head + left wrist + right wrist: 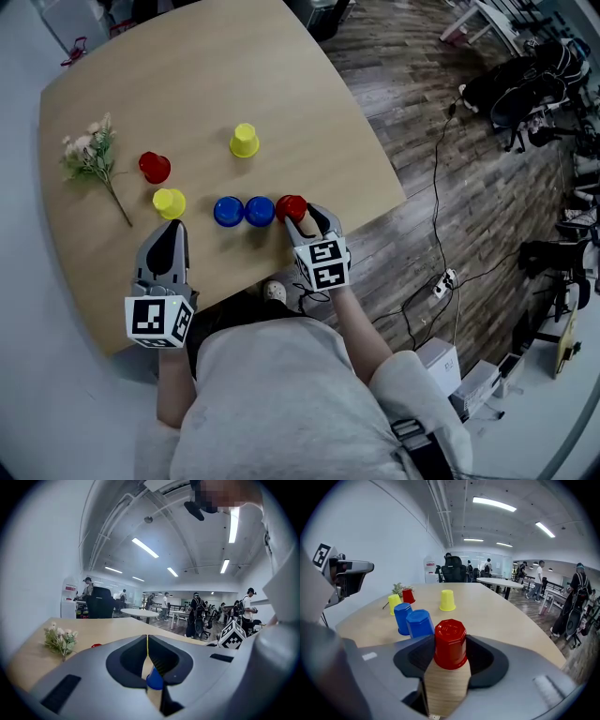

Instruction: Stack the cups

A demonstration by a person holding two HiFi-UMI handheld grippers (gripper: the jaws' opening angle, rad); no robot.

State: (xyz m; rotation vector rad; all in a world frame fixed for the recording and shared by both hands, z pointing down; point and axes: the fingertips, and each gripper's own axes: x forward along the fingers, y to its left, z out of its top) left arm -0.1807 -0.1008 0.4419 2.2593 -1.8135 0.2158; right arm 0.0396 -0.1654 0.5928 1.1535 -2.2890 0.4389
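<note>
Right gripper view: right tongs (450,657) gape around faceted red cup (450,641); left tongs (147,643) closed.

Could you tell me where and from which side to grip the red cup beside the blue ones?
Grip the red cup by its side wall at mid-height, coming from the near edge of the table, where the open right gripper straddles it. It stands upside down, tapering upward, and a blue cup stands close beside it.
</note>
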